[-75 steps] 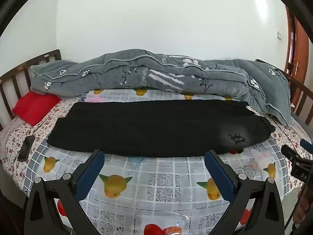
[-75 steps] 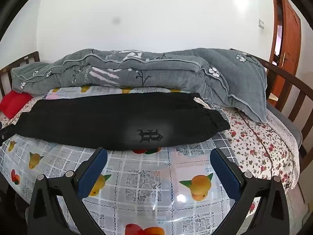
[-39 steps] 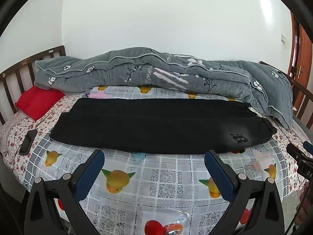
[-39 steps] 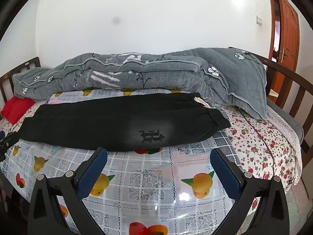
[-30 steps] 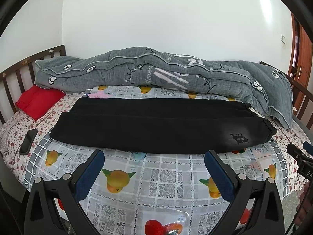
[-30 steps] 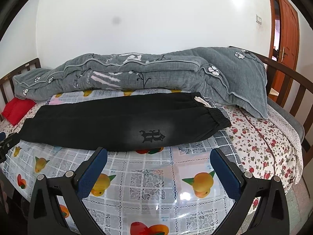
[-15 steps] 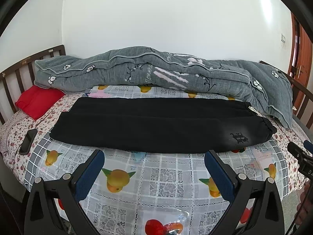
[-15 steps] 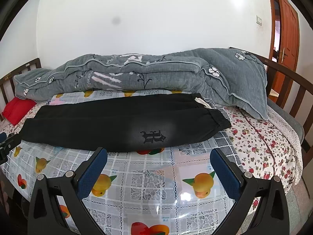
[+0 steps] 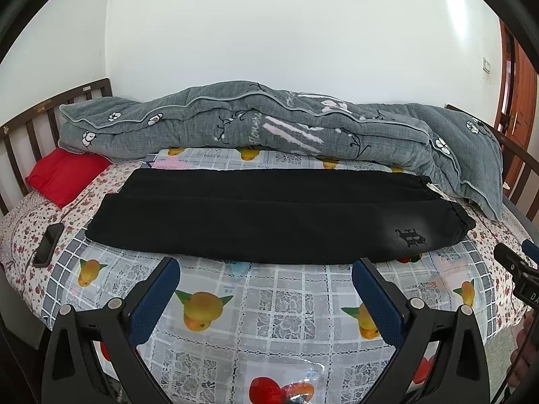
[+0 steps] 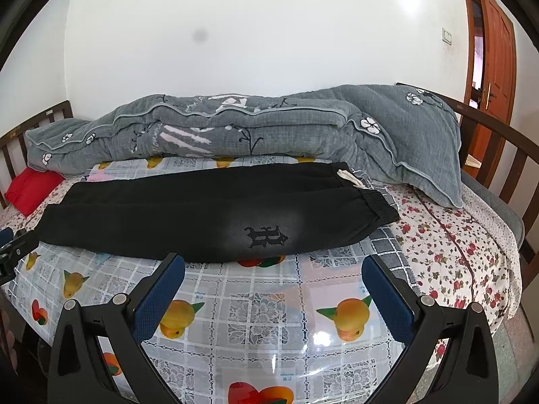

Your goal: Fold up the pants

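- Right now we see black pants (image 9: 269, 222) lying flat and lengthwise across a bed (image 9: 276, 306), folded leg over leg, the waistband toward the right and the cuffs toward the left.
- We make out a dark emblem (image 10: 266, 235) printed on a faded patch of the near leg, close to the elastic waistband (image 10: 380, 207), and a pale drawstring (image 10: 350, 176) poking out at the far waist edge.
- Our left gripper (image 9: 266, 289) hovers over the checked fruit-print cover (image 9: 289, 303) just in front of the pants, its blue-padded fingers (image 9: 153, 303) spread wide and holding nothing.
- Our right gripper (image 10: 273, 289) hangs the same way before the emblem end of the pants, its fingers (image 10: 387, 303) also spread wide and empty, clear of the cloth.
- From the left wrist view, the right gripper shows at the right edge; from the right wrist view, the left one shows at the left edge near the cuffs.
- Behind the pants, a rolled grey quilt (image 9: 269, 128) with white flowers runs along the white wall (image 9: 286, 27).
- We note a red pillow (image 9: 64, 175) at the left by the slatted wooden headboard (image 9: 30, 124), a dark phone (image 9: 49, 244) on the floral sheet near the cuffs, and a wooden door (image 10: 495, 47) at the far right.
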A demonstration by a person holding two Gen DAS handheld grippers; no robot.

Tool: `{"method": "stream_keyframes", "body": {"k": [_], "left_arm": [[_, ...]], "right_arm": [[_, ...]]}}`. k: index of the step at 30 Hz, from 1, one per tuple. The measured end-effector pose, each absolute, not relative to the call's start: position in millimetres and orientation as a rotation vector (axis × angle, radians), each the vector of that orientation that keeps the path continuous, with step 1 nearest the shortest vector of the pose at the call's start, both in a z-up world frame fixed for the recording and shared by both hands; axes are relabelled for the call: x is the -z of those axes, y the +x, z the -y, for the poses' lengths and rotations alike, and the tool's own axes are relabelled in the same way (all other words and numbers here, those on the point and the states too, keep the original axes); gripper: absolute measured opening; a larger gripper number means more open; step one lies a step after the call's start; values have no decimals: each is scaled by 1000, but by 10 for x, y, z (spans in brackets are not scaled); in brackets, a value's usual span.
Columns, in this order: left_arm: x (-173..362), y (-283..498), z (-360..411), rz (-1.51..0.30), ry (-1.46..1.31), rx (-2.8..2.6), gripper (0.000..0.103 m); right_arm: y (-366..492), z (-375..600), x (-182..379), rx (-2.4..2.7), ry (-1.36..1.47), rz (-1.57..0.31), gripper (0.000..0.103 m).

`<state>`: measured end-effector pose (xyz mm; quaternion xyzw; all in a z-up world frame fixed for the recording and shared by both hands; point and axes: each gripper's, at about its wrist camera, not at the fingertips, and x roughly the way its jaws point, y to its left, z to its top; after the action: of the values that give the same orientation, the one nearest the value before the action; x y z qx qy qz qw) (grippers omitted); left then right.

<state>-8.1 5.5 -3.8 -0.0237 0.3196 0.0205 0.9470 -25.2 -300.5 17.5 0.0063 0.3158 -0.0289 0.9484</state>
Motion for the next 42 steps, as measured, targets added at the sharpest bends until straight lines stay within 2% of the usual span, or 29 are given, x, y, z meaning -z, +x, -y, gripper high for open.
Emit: {"method": "stream_keyframes", "body": {"k": [26,32,38,42], "left_arm": [[-17,-20,38,-644,-28,-28,103],[204,164,-70,-686,-45,-32,103],[678,489,-286,-799,-94,-33,103],[1025,690,-458,-867,-114,-47,102]], "right_arm": [[-239,2961,-149,43,-12,-639,103],[-35,2900,54,28,-5,-685,103],[278,2866,436,7,12,-755,102],[490,2875,719,7,3,-816,96]]}}
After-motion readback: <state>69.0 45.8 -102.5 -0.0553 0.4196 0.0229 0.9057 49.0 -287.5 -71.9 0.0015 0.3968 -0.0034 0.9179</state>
